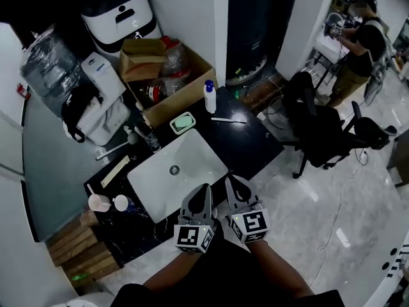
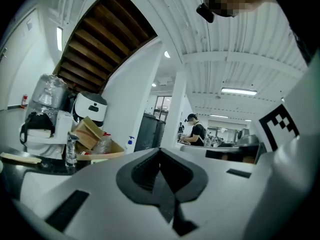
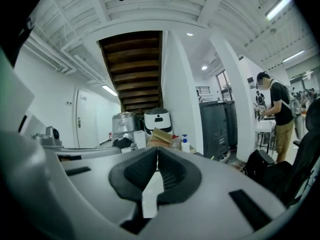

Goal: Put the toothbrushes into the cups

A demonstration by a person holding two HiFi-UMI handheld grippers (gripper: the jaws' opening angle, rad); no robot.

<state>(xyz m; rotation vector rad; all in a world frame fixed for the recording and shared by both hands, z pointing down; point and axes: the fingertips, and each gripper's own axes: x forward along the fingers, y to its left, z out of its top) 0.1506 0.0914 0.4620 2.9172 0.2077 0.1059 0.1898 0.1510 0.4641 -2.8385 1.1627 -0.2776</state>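
1. Both sets of my jaws are pressed together with nothing between them. The left gripper (image 1: 203, 192) and right gripper (image 1: 231, 187) sit low centre, at the near edge of the white rectangular sink (image 1: 192, 152).
2. The slim white toothbrush (image 1: 228, 119) lies flat on the black desk (image 1: 255, 146), upper centre, just right of the blue-capped white bottle (image 1: 209, 96).
3. The two small pale cups (image 1: 99, 202) are lower left, well apart from the brush, with the sink between.
4. My read: the brush is light, stiff and smooth, so it will likely skid or pivot. I'd pinch mid-handle across the narrow side. The cups look tippy.
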